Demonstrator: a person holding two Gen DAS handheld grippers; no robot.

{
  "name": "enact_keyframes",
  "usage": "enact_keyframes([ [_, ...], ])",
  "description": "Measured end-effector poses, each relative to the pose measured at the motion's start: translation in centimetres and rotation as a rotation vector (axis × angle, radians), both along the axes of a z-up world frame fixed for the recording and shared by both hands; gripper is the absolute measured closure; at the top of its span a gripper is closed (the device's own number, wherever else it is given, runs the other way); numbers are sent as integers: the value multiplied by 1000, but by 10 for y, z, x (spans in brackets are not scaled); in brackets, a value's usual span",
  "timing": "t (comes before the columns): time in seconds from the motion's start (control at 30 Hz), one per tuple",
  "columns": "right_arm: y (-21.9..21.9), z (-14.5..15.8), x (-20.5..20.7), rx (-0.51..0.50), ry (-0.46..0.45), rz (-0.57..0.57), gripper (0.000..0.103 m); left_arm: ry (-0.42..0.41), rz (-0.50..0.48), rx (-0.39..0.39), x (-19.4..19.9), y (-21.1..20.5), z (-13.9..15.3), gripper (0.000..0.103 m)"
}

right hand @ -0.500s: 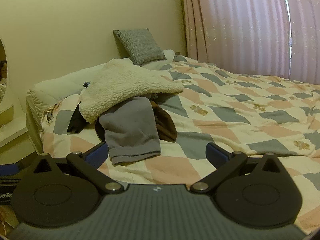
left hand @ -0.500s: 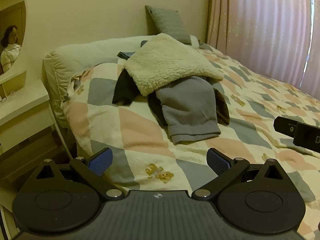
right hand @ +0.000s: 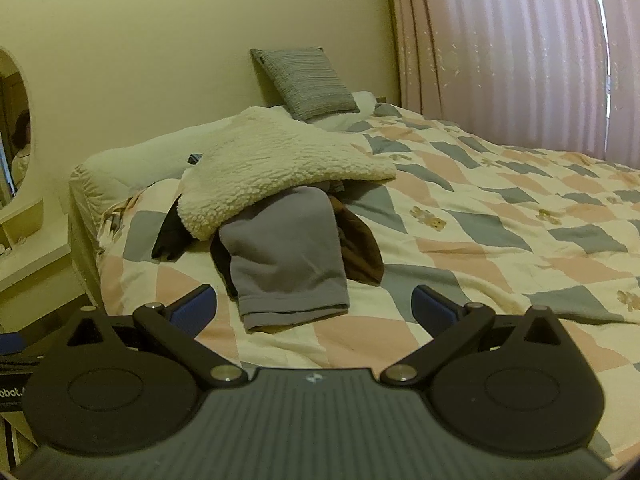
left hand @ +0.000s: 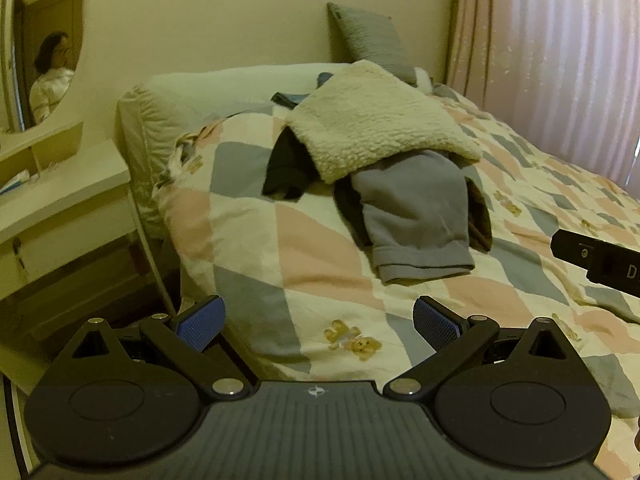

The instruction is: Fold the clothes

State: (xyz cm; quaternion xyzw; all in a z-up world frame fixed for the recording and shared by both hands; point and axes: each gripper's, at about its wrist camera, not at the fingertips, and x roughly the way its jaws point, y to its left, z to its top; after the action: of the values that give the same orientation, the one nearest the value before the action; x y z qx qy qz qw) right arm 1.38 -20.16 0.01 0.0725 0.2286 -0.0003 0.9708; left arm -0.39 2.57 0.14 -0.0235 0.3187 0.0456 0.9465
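A pile of clothes lies on the bed: a cream fleece garment (left hand: 376,120) (right hand: 276,164) on top, a grey sweatshirt (left hand: 416,216) (right hand: 288,252) hanging out below it, a black garment (left hand: 286,168) (right hand: 170,236) at the left and a brown one (right hand: 360,248) at the right. My left gripper (left hand: 318,326) is open and empty, above the quilt's near corner, short of the pile. My right gripper (right hand: 314,308) is open and empty, in front of the grey sweatshirt's hem. Part of the right gripper's body (left hand: 600,258) shows at the right edge of the left wrist view.
The bed has a checked quilt (left hand: 280,264) (right hand: 500,232), a grey cushion (left hand: 368,36) (right hand: 306,82) against the wall and a pale pillow (left hand: 192,92). A white dresser with a round mirror (left hand: 44,40) stands left of the bed. Pink curtains (right hand: 520,52) hang at the right.
Both grippers have moved slightly nearer the bed and the pile; the view has shifted a little. Both stay open and empty.
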Motion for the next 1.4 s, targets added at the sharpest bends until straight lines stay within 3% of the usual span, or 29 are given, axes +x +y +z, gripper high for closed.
enact_keyframes([
  [0.53, -21, 2, -12, 23, -21, 15, 0, 23, 58, -14, -16, -11, -2, 0],
  [0.63, -30, 2, -13, 33, -24, 11, 0, 34, 55, -49, -14, -14, -4, 0],
  [1.4, -75, -10, 15, 64, -8, 10, 0, 38, 24, -30, 15, -61, -11, 0],
])
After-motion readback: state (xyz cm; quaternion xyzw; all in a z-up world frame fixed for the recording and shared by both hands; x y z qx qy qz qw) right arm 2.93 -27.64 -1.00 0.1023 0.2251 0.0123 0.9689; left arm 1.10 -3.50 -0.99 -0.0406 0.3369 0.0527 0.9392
